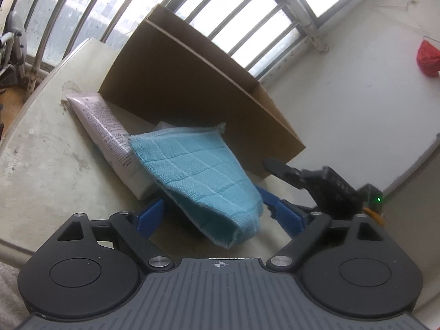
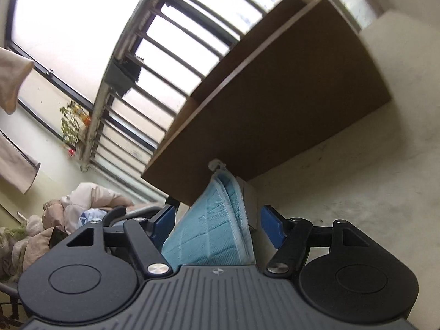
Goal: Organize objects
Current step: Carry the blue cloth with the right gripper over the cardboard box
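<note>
A folded light-blue cloth [image 1: 203, 176] lies on the pale table [image 1: 49, 159], draped over a white tube [image 1: 110, 137] beside an open cardboard box [image 1: 192, 88]. My left gripper [image 1: 217, 211] is open, its blue fingers [image 1: 150, 214] on either side of the cloth's near end. In the right wrist view the cloth [image 2: 217, 225] sits between the blue fingers [image 2: 271, 225] of my right gripper [image 2: 217, 220], which is open around it. The box [image 2: 275, 115] stands just beyond. The other gripper [image 1: 316, 184] shows at the right of the left wrist view.
A barred window [image 1: 220, 13] runs behind the box. A white wall [image 1: 357, 96] stands to the right with a red object [image 1: 427, 57] hanging on it. Clothes [image 2: 82, 203] are piled at the left in the right wrist view.
</note>
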Tool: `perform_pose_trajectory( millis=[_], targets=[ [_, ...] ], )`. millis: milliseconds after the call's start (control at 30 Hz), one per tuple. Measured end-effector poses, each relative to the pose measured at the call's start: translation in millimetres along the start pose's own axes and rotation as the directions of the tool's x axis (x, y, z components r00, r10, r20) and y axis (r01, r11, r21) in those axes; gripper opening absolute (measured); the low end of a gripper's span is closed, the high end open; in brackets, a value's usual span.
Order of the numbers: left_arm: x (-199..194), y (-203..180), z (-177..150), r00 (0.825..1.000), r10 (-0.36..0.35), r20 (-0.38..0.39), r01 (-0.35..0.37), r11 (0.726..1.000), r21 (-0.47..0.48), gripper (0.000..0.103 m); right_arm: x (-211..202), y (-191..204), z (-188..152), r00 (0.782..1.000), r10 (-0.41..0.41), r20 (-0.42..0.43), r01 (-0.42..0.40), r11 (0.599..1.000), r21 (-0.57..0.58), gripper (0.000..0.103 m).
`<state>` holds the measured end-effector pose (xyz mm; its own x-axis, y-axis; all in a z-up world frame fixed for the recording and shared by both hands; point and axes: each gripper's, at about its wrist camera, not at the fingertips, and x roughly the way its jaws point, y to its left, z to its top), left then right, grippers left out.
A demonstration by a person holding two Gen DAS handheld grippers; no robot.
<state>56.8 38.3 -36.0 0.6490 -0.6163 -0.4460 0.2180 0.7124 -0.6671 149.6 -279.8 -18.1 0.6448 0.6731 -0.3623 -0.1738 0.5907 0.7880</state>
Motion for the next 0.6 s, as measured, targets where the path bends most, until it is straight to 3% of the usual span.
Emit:
perform_pose_trajectory(
  millis=[133,167,200,267,333,367,500,600],
  targets=[
    [8,4,-1,1.000,0.025,-0.012,-0.025,1.000,-0.014,0.089,16,-2,0,0.999,0.013,-0.052,-0.013,1.000,-0.004,0.070],
    [10,5,-1,1.000,0.027,-0.010,-0.027,0.999,-0.019,0.088,17,-1,-1,0.998,0.019,-0.060,-0.019,1.000,-0.010,0.068],
    [9,7,-1,1.000,0.027,-0.004,-0.027,0.999,-0.023,0.086,17,1,-1,0.998,0.022,-0.063,-0.023,1.000,-0.017,0.059],
    [12,7,-2,1.000,0.028,0.001,-0.028,0.999,-0.028,0.077,15,5,-3,0.998,0.011,-0.061,-0.014,0.999,-0.041,0.054],
    [14,9,-4,1.000,0.024,-0.001,-0.024,0.999,-0.037,0.067,13,9,-6,0.998,-0.014,-0.061,0.010,0.997,-0.073,0.036],
    [15,9,-5,1.000,0.022,-0.004,-0.022,0.999,-0.042,0.061,11,11,-8,0.998,-0.019,-0.061,0.014,0.996,-0.083,0.034],
    [15,9,-8,1.000,0.023,0.006,-0.023,0.999,-0.047,0.051,2,18,-11,0.998,-0.039,-0.042,0.033,0.991,-0.132,0.016],
    [6,1,-9,0.998,0.044,0.036,-0.044,0.999,-0.004,0.037,-6,28,-15,0.999,-0.036,-0.039,0.029,0.984,-0.175,0.014]
  ],
)
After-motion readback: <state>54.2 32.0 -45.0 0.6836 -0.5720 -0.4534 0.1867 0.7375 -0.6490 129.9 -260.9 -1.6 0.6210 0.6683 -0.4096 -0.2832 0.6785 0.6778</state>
